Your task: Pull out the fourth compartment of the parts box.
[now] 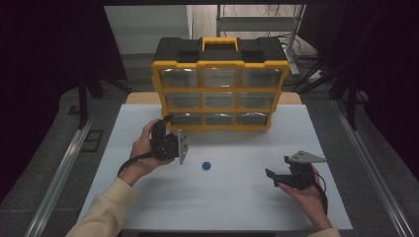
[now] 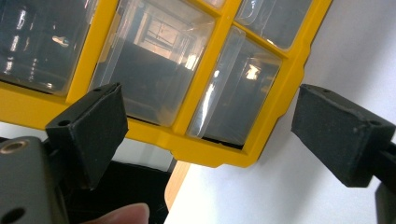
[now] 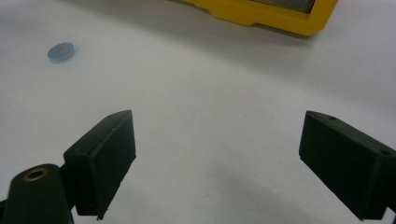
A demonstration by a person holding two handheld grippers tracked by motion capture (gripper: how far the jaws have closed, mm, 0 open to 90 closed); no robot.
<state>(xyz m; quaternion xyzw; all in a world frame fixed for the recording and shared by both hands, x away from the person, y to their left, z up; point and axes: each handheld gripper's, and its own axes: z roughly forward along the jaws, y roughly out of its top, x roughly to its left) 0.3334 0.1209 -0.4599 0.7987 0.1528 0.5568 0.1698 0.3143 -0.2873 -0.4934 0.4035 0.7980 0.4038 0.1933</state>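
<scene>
A yellow and black drawer cabinet (image 1: 220,79) with clear drawers stands at the back middle of the white table (image 1: 237,207). My left gripper (image 1: 165,127) is held open just in front of its lower left corner. In the left gripper view the open left gripper (image 2: 210,121) frames that yellow corner (image 2: 212,156) and a clear drawer (image 2: 233,88), with nothing between the jaws. A small blue disc (image 1: 206,165) lies on the table between the hands. My right gripper (image 1: 278,166) rests open low at the right, pointing left. The right gripper view shows the open right gripper (image 3: 217,140) and the disc (image 3: 61,51) far off at the left.
Metal rails (image 1: 64,163) run along both sides of the table. Dark stands and cables (image 1: 316,64) lie behind the cabinet. A wooden edge (image 2: 177,182) shows past the cabinet's corner. Bare white tabletop lies in front of the cabinet.
</scene>
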